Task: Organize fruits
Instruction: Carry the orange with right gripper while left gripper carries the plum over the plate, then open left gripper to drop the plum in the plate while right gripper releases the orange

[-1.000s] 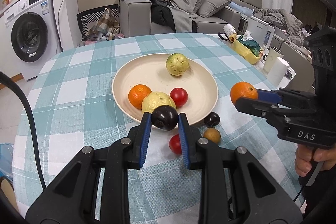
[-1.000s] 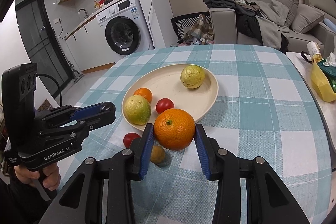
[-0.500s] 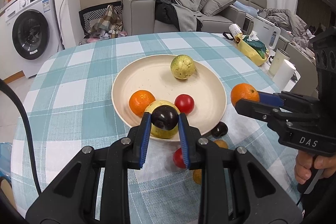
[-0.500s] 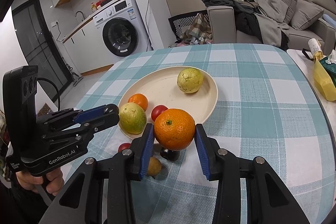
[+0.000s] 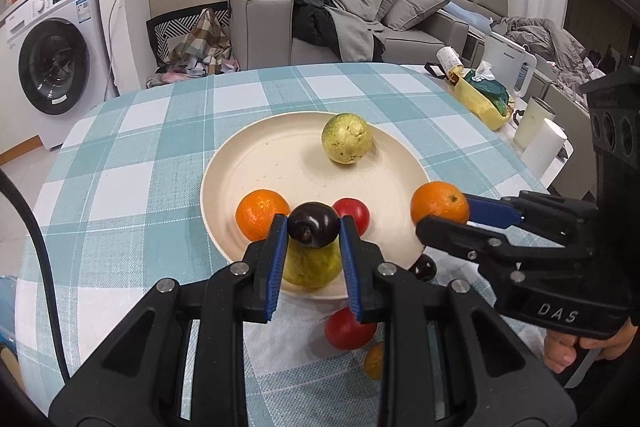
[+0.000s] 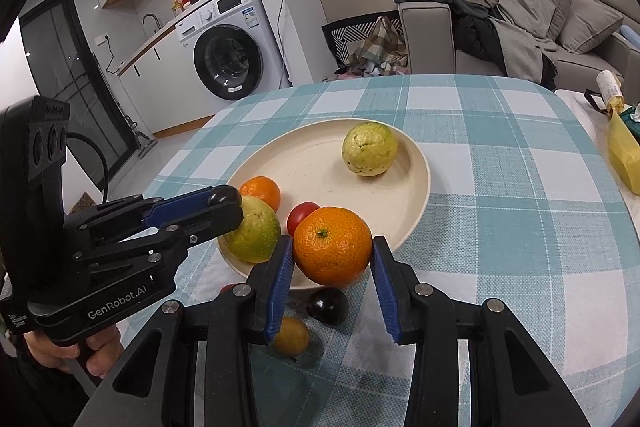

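Note:
A cream plate [image 5: 280,163] [image 6: 320,167] on the checked tablecloth holds two green guavas [image 5: 346,143] [image 6: 254,235], a small orange [image 5: 259,214] [image 6: 262,190] and a red tomato [image 5: 356,213] [image 6: 302,215]. My left gripper [image 5: 314,227] is shut on a dark plum [image 5: 314,225] above the plate's near rim. My right gripper [image 6: 332,251] is shut on a large orange [image 6: 333,246] [image 5: 439,203] over the plate's near right edge. On the cloth in front lie another dark plum [image 6: 328,305] [image 5: 424,267], a red tomato [image 5: 348,329] and a small brown fruit [image 6: 291,335] [image 5: 374,361].
The round table's [image 5: 120,163] right side meets a white counter with a yellow bag [image 5: 486,103], a kettle [image 5: 508,67] and white cups [image 5: 544,151]. A sofa [image 5: 340,23] and a washing machine [image 5: 52,63] stand beyond the table.
Both grippers have moved forward over the plate's near edge, each still holding its fruit. The loose fruits on the cloth now lie beneath and behind the fingers.

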Demonstrator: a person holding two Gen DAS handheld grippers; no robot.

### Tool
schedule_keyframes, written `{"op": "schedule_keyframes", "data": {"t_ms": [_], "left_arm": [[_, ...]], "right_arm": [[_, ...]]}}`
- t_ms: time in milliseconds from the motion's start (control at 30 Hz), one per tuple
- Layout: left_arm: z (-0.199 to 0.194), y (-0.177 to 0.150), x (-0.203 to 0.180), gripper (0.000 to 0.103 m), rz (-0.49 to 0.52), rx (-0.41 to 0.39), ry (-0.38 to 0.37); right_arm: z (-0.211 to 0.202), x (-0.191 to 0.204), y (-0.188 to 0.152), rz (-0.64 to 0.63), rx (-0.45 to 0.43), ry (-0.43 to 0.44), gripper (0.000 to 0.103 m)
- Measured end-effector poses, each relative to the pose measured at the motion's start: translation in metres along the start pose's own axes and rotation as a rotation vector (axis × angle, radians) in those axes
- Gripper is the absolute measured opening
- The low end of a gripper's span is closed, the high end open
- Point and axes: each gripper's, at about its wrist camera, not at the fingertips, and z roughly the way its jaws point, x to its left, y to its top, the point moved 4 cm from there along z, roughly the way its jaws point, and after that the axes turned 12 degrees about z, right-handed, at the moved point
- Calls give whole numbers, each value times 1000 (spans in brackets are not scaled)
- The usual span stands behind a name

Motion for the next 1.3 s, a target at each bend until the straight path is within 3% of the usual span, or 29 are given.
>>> {"op": "schedule_keyframes", "data": {"t_ms": [700, 1133, 1300], "left_arm": [[29, 17, 3, 23, -1, 13, 7], [44, 14, 7, 23, 3, 31, 25], [44, 13, 7, 24, 8, 32, 27]], "right_arm": [[22, 7, -3, -34, 36, -8, 40], [27, 3, 1, -32, 11, -41, 40], [25, 3, 2, -35, 4, -50, 45]]}}
